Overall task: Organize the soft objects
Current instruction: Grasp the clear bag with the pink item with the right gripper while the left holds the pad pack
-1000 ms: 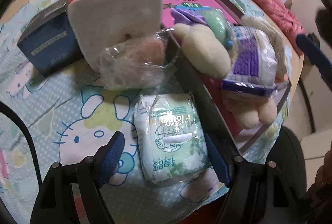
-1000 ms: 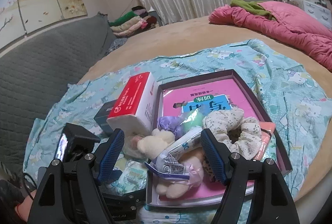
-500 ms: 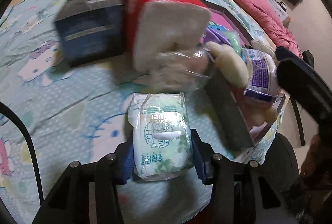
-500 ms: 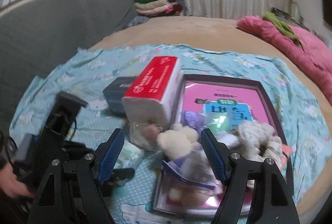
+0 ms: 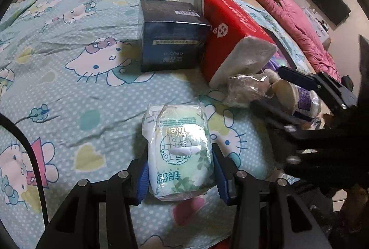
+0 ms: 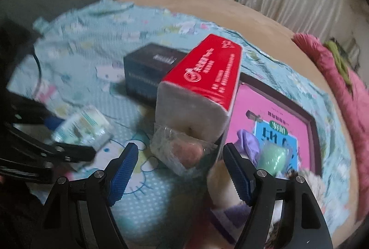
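My left gripper [image 5: 181, 175] is shut on a green-and-white pack of wet wipes [image 5: 180, 152], its blue pads pressing both long sides just above the cartoon-cat bedsheet [image 5: 69, 87]. In the right wrist view this pack [image 6: 83, 126] shows blurred at the left. My right gripper [image 6: 181, 156] stands open low over a clear-wrapped pinkish item [image 6: 184, 152], which lies against the end of a red tissue pack [image 6: 207, 78]. The jaws stand wide of the wrap on either side, and I cannot tell whether they touch it.
A dark blue box [image 5: 170, 41] stands beside the red tissue pack [image 5: 230, 25]. A dark-rimmed tray [image 6: 311, 120] holds a pink book, a purple cloth [image 6: 246, 143], a green soft piece [image 6: 272, 156] and a cream plush toy [image 5: 283, 92]. A pink quilt [image 5: 288, 9] lies behind.
My left jaws closed onto the wipes pack and carried it away from the tray. My right gripper rolled and dropped toward the clear-wrapped item, still open.
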